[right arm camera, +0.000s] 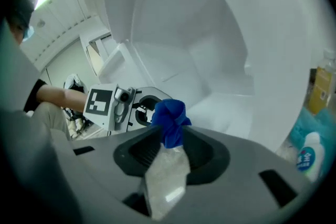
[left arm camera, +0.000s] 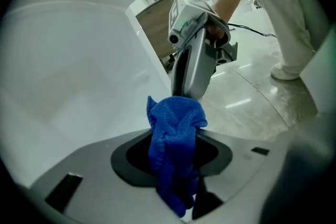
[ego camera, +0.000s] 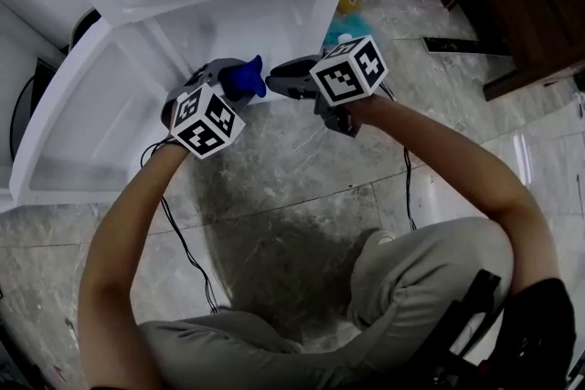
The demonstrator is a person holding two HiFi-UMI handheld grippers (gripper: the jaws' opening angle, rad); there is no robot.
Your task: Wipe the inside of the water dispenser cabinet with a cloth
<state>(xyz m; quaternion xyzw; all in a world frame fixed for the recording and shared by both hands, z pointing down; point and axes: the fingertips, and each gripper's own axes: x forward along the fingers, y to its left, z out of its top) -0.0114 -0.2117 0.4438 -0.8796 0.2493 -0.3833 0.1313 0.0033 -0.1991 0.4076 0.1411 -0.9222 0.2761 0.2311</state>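
No wording reads clearly: the white bottle [right arm camera: 310, 153] just right of the right gripper [right arm camera: 169, 134] bears a blurred blue label [right arm camera: 305, 158].

The cloth [left arm camera: 176, 149] was blue terry: soft, nubbly, matt. The cabinet [ego camera: 119, 96] walls were smooth white plastic, faintly glossy — the floor [ego camera: 302, 187] polished, marbled stone.

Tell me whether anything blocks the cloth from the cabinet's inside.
Nothing visible does. The blue cloth, held by the left hand-held gripper and the right hand-held gripper, is at the open cabinet's mouth; only bare white wall lies beyond.
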